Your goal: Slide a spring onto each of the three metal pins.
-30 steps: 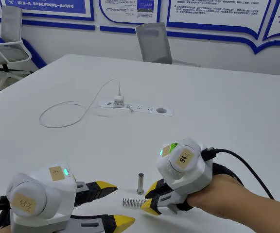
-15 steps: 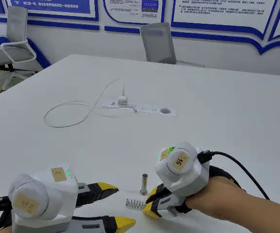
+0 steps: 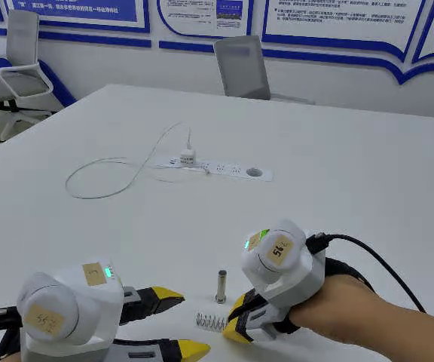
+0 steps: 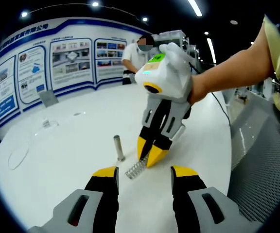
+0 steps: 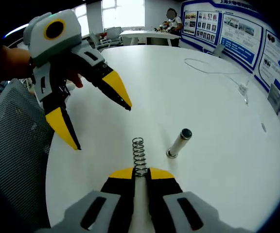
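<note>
One short metal pin [image 3: 221, 285] [image 4: 119, 148] [image 5: 179, 142] stands upright on the white table [image 3: 337, 166]. A small steel spring [image 3: 211, 322] [image 4: 135, 168] [image 5: 139, 154] lies level just in front of the pin, close to the tabletop. My right gripper [image 3: 234, 331] [image 5: 141, 172] [image 4: 149, 158] is shut on the spring's near end. My left gripper [image 3: 187, 323] [image 4: 144, 172] [image 5: 102, 126] is open with nothing between its yellow-tipped fingers, and it points at the spring from the other side, a short way off.
A white power strip [image 3: 217, 167] with a plugged charger and a looped white cable [image 3: 100, 179] lies mid-table. A grey chair [image 3: 239, 66] stands at the far edge. A mesh chair back [image 4: 261, 160] is close behind the hands.
Almost nothing has changed: the right gripper stays shut on the spring beside the pin, and the left gripper stays open. The head view has shifted a little.
</note>
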